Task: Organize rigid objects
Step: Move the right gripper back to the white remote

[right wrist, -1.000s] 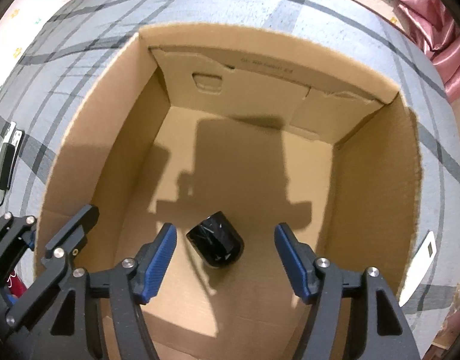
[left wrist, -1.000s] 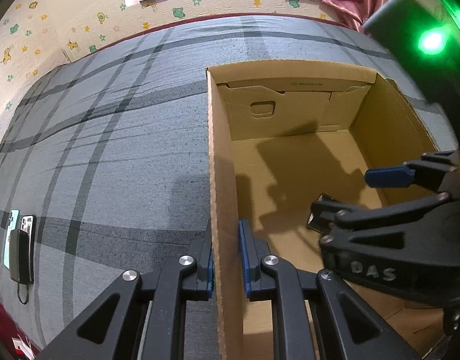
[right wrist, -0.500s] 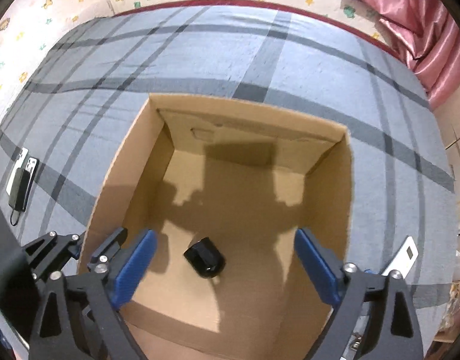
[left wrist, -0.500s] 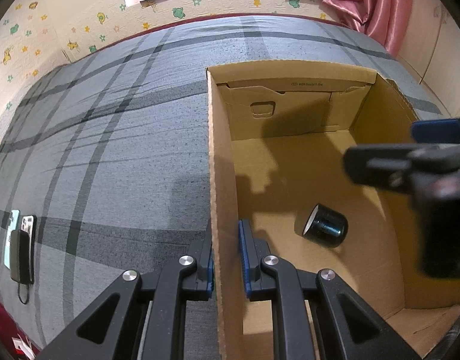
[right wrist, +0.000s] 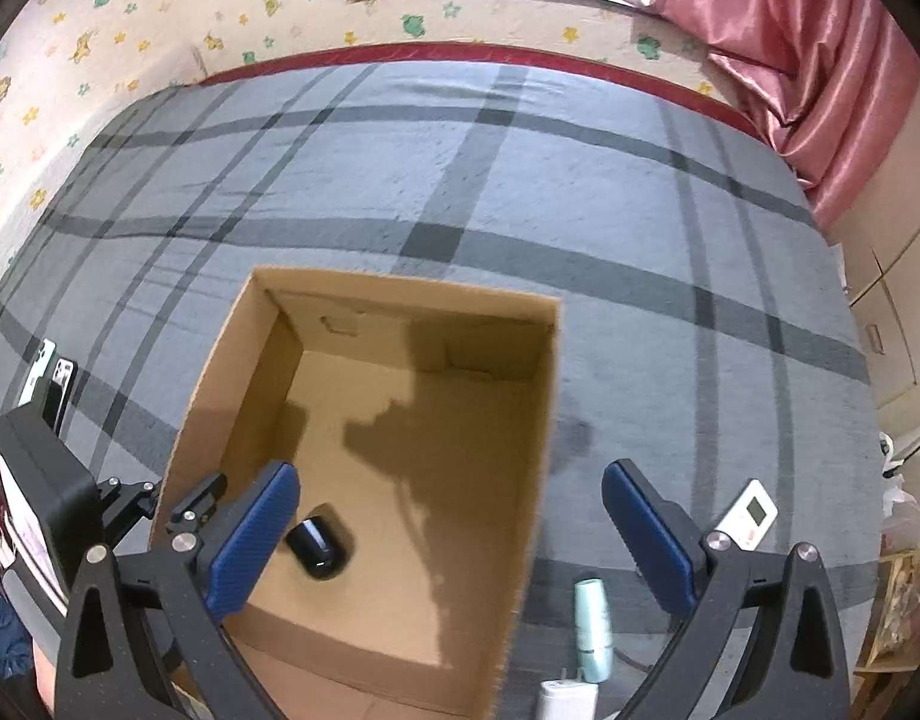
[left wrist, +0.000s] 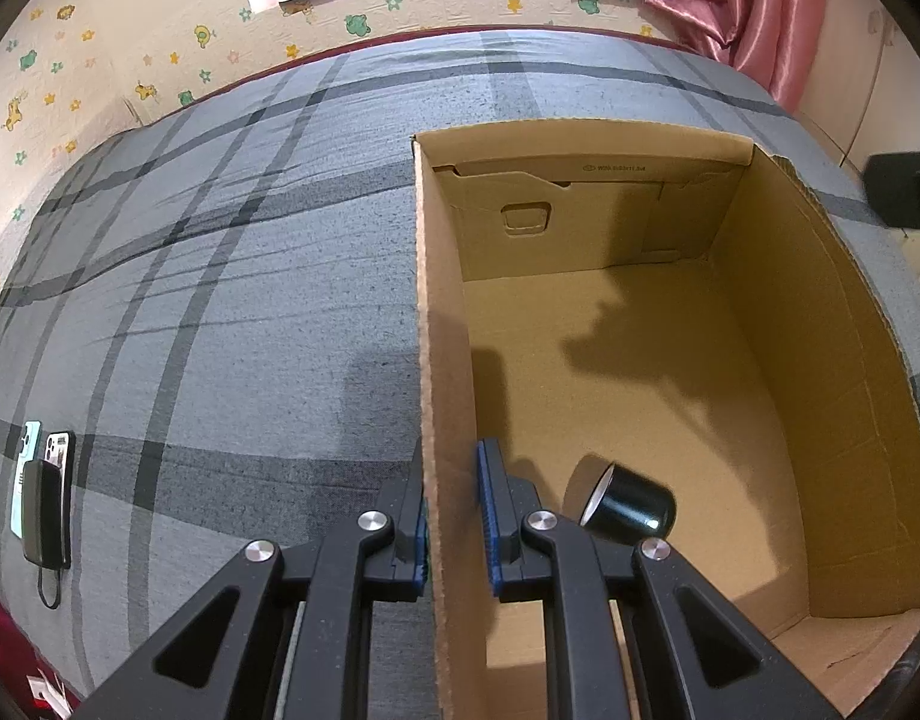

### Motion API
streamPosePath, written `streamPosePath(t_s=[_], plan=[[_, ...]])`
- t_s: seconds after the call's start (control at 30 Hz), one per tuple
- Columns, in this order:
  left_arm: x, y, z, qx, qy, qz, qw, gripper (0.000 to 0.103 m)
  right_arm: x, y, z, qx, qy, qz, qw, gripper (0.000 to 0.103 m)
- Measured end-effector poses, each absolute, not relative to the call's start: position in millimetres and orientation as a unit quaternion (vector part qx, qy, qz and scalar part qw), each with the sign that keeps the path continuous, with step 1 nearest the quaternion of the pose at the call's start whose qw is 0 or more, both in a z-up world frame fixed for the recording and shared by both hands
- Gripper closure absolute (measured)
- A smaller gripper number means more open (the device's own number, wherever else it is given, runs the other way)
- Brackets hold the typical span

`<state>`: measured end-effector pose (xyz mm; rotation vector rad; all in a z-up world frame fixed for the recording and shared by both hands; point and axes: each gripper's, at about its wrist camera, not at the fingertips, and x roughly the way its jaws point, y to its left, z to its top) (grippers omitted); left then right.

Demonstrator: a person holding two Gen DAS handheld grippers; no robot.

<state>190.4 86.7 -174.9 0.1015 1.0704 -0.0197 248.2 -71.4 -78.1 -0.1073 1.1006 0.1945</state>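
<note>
Cardboard box (right wrist: 363,480): one, open-topped, standing on the bed (right wrist: 520,192) toward its near edge.
Black cylinder (right wrist: 317,547): one, lying on its side on the box floor, in the near-left corner of the box.
Cylinder axis: long axis roughly level; in the left wrist view the pale end face points toward the left wall of the box, the closed dark end toward the box's middle.
Left claw (left wrist: 453,516): clenched on the left wall of the box, one blue pad outside, one inside; the cylinder lies just beside its inner finger, not touching it.
Right claw (right wrist: 450,531): released, jaws spread wide after just opening, nothing between the pads; it hangs above the box's near-right part, and the cylinder shows below, just beside its left finger (right wrist: 252,540).
Phones (left wrist: 42,480): two, side by side near the left edge of the bed, with a dark power bank lying on them.
Near edge of bed, right of box: one pale green tube (right wrist: 593,630), one white device with a small screen (right wrist: 751,519), one white block (right wrist: 568,699).
</note>
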Motion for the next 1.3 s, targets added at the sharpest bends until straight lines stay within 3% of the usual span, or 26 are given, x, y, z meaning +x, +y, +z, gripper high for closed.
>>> streamPosePath(t_s=[0.8,1.3], plan=[[189.6,85.8,-174.6,0.05,0.511,-0.01,0.858,0.089,228.7,-179.8,-69.3,-0.015,0.513,0.03,0.858,0.0],[189.7,85.8,-174.8,0.05,0.511,-0.009,0.858,0.089,213.7,-247.0,-121.0,0.017,0.546,-0.028,0.837,0.0]])
